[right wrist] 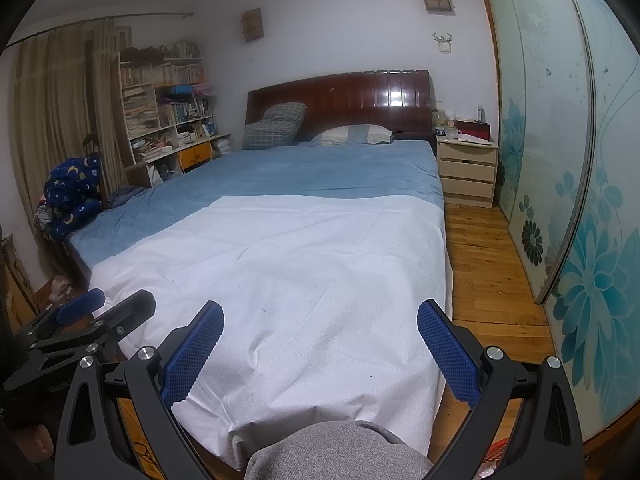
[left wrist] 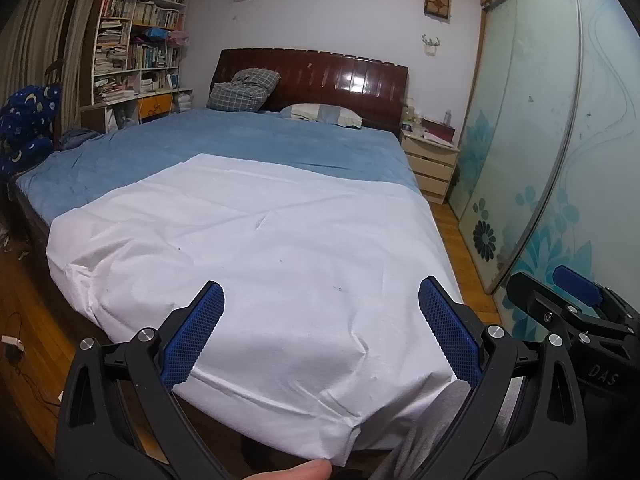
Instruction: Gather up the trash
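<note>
My left gripper (left wrist: 320, 292) is open and empty, held above the foot of a bed covered by a white sheet (left wrist: 256, 248). My right gripper (right wrist: 320, 312) is open and empty too, over the same white sheet (right wrist: 304, 272). The right gripper also shows at the right edge of the left wrist view (left wrist: 576, 292), and the left gripper at the left edge of the right wrist view (right wrist: 84, 312). I see no clear piece of trash on the bed, only tiny dark specks (left wrist: 339, 289). Small scraps lie on the floor at the far left (left wrist: 20, 254).
A blue blanket (left wrist: 224, 144), two pillows and a dark wooden headboard (left wrist: 320, 76) lie beyond. A nightstand (right wrist: 466, 172) and sliding glass wardrobe doors (right wrist: 568, 184) stand right, above wooden floor (right wrist: 488, 264). A bookshelf (left wrist: 136, 44) and a cable (left wrist: 24, 372) are left.
</note>
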`<action>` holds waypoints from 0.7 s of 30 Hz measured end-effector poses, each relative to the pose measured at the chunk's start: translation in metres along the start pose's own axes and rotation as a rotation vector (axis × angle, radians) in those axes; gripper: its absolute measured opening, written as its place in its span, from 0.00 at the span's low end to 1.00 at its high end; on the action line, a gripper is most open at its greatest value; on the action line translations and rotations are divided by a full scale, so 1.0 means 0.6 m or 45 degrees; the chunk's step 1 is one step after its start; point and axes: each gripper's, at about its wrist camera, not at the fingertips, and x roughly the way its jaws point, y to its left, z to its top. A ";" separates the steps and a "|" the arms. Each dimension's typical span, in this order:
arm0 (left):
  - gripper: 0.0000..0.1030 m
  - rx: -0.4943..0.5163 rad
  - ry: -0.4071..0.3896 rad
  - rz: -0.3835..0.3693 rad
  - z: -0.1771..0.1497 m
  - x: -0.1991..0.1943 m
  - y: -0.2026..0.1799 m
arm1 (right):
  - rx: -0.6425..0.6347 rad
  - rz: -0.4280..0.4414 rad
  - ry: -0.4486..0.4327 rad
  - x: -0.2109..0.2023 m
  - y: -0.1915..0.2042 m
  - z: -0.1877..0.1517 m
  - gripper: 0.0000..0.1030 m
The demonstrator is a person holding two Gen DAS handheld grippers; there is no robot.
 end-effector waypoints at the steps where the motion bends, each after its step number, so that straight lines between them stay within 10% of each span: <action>1: 0.94 0.001 0.005 -0.001 0.000 0.001 -0.001 | 0.000 0.000 -0.001 -0.001 -0.002 -0.001 0.93; 10: 0.94 -0.024 0.003 0.002 0.000 0.002 -0.009 | -0.008 0.005 0.005 0.001 -0.002 0.000 0.93; 18: 0.94 -0.165 -0.304 -0.019 0.000 -0.041 0.020 | 0.001 0.010 0.009 0.003 -0.004 0.009 0.93; 21: 0.94 -0.152 -0.179 0.019 0.005 -0.020 0.016 | 0.020 0.011 0.017 0.004 -0.006 0.012 0.93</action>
